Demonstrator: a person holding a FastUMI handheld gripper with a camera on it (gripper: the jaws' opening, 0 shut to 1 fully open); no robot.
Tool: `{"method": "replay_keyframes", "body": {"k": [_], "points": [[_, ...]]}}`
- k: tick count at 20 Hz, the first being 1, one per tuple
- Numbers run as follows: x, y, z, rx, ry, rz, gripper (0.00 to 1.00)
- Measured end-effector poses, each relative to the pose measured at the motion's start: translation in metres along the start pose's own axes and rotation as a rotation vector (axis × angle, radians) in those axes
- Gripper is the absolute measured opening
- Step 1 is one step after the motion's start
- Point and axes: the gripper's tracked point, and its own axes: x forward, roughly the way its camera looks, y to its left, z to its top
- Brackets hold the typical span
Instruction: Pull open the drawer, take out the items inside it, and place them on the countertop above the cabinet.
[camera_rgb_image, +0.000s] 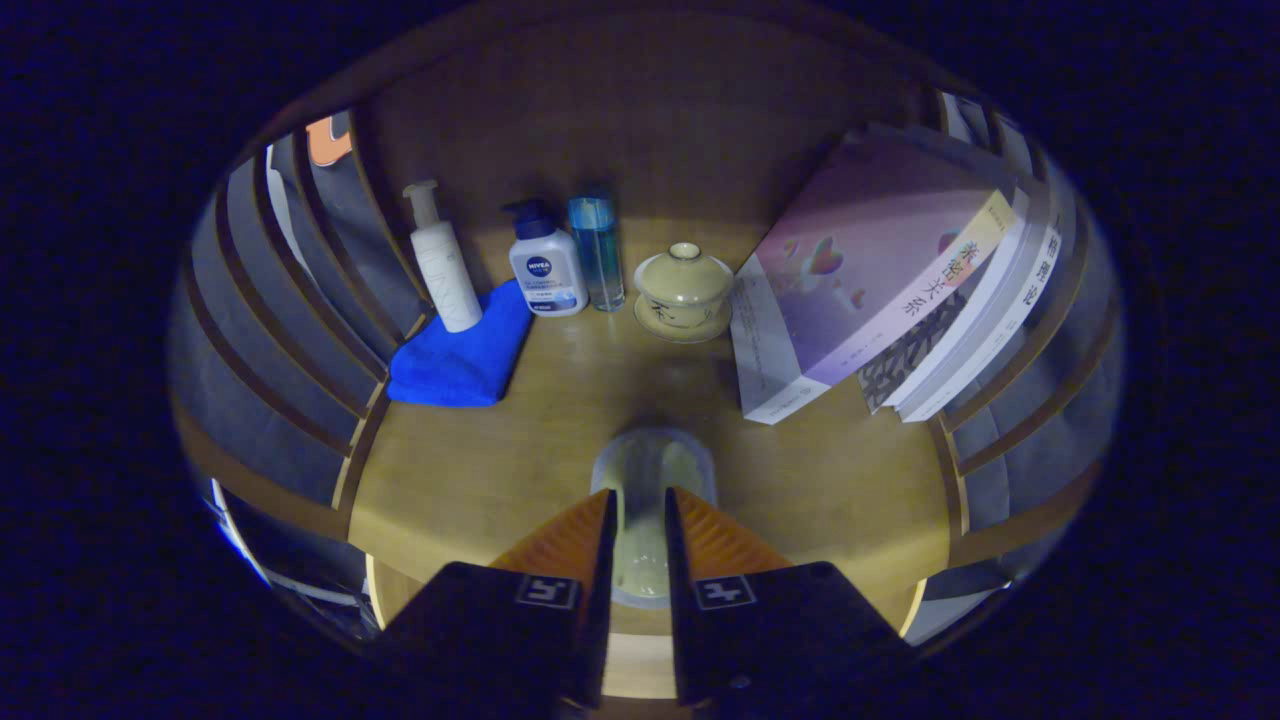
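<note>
My gripper (640, 495) hovers over the front part of the wooden countertop (480, 470). A small pale green cup (652, 458) sits between my fingers, its near wall in the narrow gap and its mouth just ahead of the tips. Both fingers press on that wall. The cup's base is low against the countertop; whether it rests there I cannot tell. The drawer is hidden below me.
At the back stand a white pump bottle (440, 265), a white bottle with a dark blue pump (545, 265) and a clear blue bottle (597, 250). A folded blue cloth (465, 355) lies at the left. A lidded tea bowl on a saucer (684, 292) is beyond the cup. Several books (880, 280) lean at the right. Slatted sides flank the countertop.
</note>
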Motion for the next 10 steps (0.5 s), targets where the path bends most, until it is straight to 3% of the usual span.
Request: {"method": "replay_keyframes", "body": {"k": [3, 10], "points": [[-0.01, -0.002, 0.001, 0.04, -0.032, 0.026, 0.44], [-0.055, -0.009, -0.029, 0.073, -0.09, 0.1, 0.6]]}}
